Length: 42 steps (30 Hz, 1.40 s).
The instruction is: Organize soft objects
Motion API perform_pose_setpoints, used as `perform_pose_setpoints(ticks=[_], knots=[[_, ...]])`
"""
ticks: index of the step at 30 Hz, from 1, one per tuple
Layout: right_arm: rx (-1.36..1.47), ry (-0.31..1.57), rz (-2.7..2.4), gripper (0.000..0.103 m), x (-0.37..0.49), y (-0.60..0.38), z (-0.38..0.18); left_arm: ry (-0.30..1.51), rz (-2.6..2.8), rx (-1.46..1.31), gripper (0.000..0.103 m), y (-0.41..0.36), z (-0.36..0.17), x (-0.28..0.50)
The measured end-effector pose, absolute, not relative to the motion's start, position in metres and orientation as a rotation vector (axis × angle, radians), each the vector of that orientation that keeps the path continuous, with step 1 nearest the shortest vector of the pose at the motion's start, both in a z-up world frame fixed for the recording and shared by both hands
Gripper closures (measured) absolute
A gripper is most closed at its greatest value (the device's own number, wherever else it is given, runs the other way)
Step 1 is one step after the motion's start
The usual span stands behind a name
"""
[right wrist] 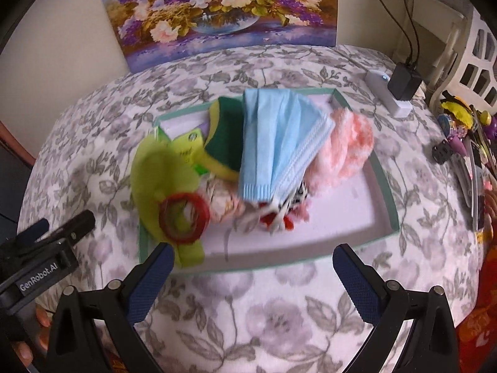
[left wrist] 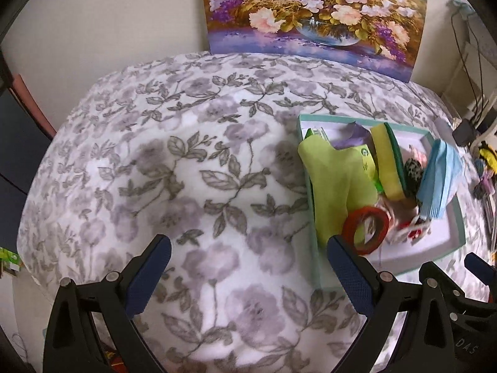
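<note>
My left gripper (left wrist: 248, 267) and my right gripper (right wrist: 253, 275) both gape wide, holding nothing, above the floral blanket (left wrist: 186, 161). The soft things sit piled in the teal-rimmed tray (right wrist: 385, 186) at twelve o'clock from my right jaws: blue face mask (right wrist: 276, 143), pink puff (right wrist: 344, 146), lime cloth (right wrist: 161, 168), red ring (right wrist: 183, 217).
</note>
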State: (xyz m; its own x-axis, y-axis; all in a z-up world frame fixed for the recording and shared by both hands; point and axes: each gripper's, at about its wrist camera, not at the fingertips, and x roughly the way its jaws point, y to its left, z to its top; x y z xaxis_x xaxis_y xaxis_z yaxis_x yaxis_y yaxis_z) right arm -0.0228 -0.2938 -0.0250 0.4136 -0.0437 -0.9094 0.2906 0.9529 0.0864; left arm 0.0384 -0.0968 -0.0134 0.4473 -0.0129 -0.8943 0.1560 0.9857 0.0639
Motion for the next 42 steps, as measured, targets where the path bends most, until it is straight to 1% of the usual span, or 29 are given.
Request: perform_pose_setpoints(ticks=[9, 13, 42], knots=[[0.259, 1.128, -0.228, 0.000, -0.048, -0.286, -0.030, 1.119, -0.034, 0.163, 0.003, -0.080, -0.012, 0.018], [0.272, 1.100, -0.237, 0.000, -0.054, -0.288, -0.024, 1.132, 0.057, 0.261, 0.003, -0.079, -0.015, 0.013], [0.254, 1.117, -0.214, 0.000, -0.049, -0.287, -0.028, 1.191, -0.010, 0.253, 0.003, -0.084, -0.024, 0.017]])
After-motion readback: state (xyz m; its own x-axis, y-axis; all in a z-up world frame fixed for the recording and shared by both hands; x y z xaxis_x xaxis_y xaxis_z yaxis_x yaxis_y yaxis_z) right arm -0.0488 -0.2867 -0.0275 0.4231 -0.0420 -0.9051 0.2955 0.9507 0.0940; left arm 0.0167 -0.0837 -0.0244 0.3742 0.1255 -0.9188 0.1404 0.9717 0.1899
